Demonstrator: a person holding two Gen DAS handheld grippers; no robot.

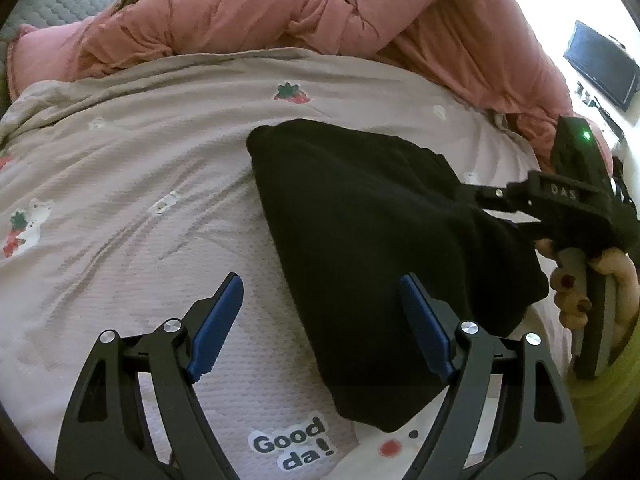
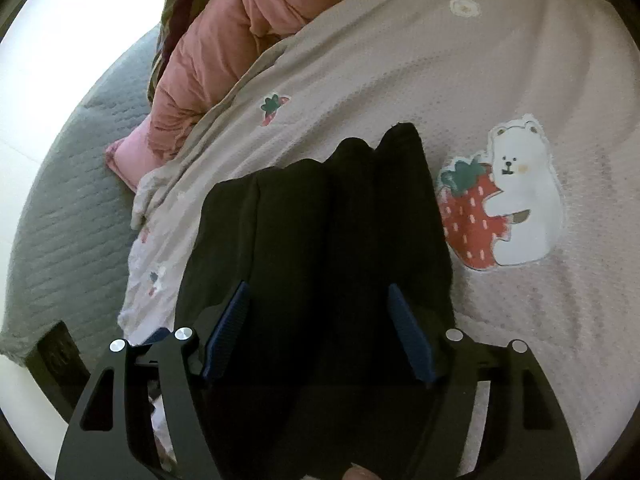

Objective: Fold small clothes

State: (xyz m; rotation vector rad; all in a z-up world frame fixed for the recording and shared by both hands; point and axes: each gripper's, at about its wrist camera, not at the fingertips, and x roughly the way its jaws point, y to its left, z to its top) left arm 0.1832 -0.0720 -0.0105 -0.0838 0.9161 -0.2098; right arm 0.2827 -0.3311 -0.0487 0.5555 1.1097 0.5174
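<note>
A black garment (image 1: 384,248) lies on a beige strawberry-print blanket (image 1: 140,184), with a pink quilt (image 1: 280,16) behind and a wall screen (image 1: 602,66) beyond. The left gripper (image 1: 322,320) is spread with nothing gripped. The right gripper (image 2: 320,332) is spread above the garment.

Home bedroom, strawberry-print bedspread (image 1: 160,152), pink duvet (image 1: 280,12), wall-mounted screen (image 1: 602,66)

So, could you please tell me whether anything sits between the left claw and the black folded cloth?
Nothing visible does: the open left claw hovers at the black folded cloth, with only the bare pink patterned blanket below.
</note>
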